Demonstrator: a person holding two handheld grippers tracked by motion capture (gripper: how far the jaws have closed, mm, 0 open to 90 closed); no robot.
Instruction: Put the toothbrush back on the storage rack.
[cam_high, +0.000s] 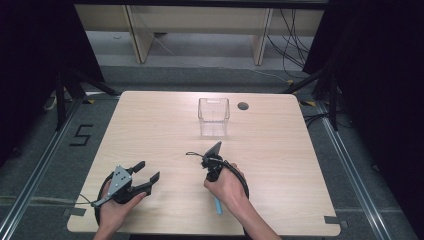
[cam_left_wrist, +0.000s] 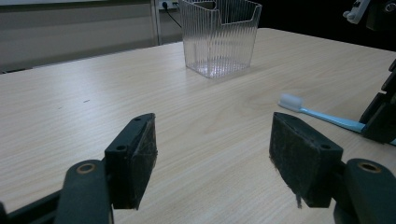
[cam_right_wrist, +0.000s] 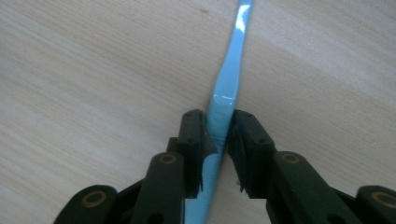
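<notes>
My right gripper (cam_right_wrist: 218, 140) points down at the table, jaws pinched in tight, my hand (cam_high: 226, 187) wrapped around its body. My left gripper (cam_left_wrist: 212, 154) rests low in my left hand (cam_high: 116, 210), jaws spread wide apart, aimed forward and level, nothing between them.

A black "5" (cam_high: 81, 135) is marked on the floor (left of the table (cam_high: 150, 130)); nothing else reads.

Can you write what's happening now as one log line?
right gripper: shut on toothbrush | left gripper: open, idle | clear cup: upright on table
</notes>
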